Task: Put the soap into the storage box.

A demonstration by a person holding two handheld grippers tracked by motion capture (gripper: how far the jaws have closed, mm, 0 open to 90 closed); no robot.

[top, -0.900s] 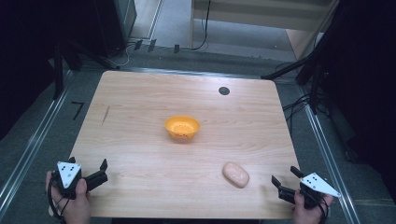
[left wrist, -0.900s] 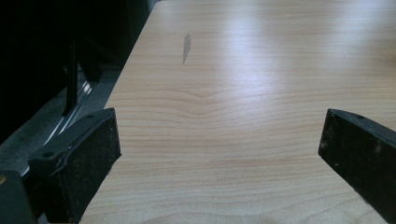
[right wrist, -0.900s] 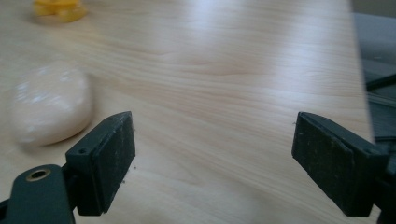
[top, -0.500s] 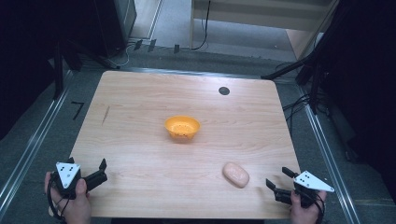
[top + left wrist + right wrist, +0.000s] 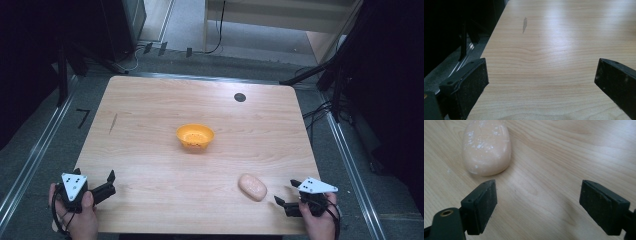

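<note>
Soap (image 5: 486, 147) just ahead of right gripper (image 5: 537, 202), off its left jaw, outside the gap; jaws parted, gripping nothing. Left gripper (image 5: 541, 82) wide open over bare table (image 5: 150, 130), empty; orange bowl (image 5: 195, 136) well beyond both.

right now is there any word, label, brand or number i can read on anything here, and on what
None: no readable text in any view.
The pale pink oval soap-like lump bears white flecks, no letters.
The orange plastic bowl is unmarked.
The light wooden table carries a dark round spot and a grey streak, neither a sign.
</note>
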